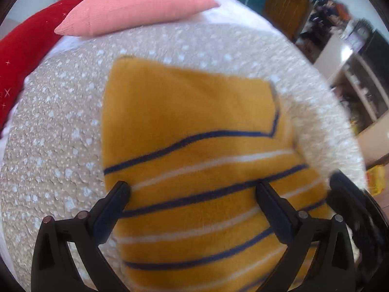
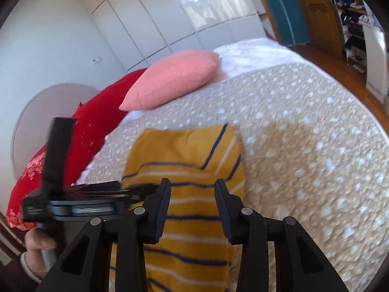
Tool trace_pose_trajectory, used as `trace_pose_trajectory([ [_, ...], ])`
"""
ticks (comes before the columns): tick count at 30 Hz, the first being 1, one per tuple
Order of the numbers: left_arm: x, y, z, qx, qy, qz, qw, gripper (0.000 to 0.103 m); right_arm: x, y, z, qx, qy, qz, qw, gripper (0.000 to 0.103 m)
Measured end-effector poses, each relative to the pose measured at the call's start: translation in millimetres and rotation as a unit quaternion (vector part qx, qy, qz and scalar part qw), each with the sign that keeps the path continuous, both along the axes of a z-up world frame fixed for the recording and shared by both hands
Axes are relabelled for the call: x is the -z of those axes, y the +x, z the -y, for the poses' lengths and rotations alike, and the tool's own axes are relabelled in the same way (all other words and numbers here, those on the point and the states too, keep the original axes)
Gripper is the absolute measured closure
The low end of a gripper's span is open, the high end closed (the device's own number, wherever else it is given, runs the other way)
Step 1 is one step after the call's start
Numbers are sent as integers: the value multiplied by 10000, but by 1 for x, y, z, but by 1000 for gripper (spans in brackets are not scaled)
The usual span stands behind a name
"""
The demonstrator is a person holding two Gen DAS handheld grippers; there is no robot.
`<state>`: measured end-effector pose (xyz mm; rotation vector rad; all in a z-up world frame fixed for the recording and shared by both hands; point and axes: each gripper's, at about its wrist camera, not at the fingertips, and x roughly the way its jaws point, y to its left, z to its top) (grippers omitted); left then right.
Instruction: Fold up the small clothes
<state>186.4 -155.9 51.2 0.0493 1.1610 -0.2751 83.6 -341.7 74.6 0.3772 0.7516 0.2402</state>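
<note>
A mustard-yellow garment with navy and white stripes (image 1: pixel 194 160) lies folded on the beige dotted bedspread (image 1: pixel 53 146). My left gripper (image 1: pixel 193 187) is open above its near striped part, its fingers wide apart and empty. In the right wrist view the same garment (image 2: pixel 189 194) lies below my right gripper (image 2: pixel 193 185), which is open with a moderate gap and holds nothing. The left gripper body (image 2: pixel 80 204) and the hand that holds it show at the left of that view.
A pink pillow (image 1: pixel 136 7) and a red pillow (image 1: pixel 26 48) lie at the head of the bed. The bed's right edge (image 1: pixel 340 131) drops to a wooden floor. White wardrobe doors (image 2: pixel 170 12) and cluttered shelves (image 2: pixel 352 12) stand beyond.
</note>
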Motion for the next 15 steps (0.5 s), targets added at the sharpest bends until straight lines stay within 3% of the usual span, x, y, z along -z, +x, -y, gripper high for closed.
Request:
trace_pose_trajectory([
  [4, -6, 2, -1, -51, -93, -7, 9999, 0, 29, -4, 8, 206, -283, -362, 9987, 62],
  [7, -25, -10, -10, -48, -313, 182, 9993, 0, 30, -17, 19, 258, -58, -281, 9993, 62],
  [10, -35, -27, -22, -141, -516, 378, 9979, 0, 20, -31, 16, 266, -257, -75, 9993, 62],
  [13, -12, -26, -22, -223, -366, 98, 9990, 0, 21, -38, 11, 195, -342, -92, 9992, 62],
  [15, -1, -24, -27, -278, -511, -32, 9983, 0, 32, -35, 9, 200, -348, -295, 9988, 62],
])
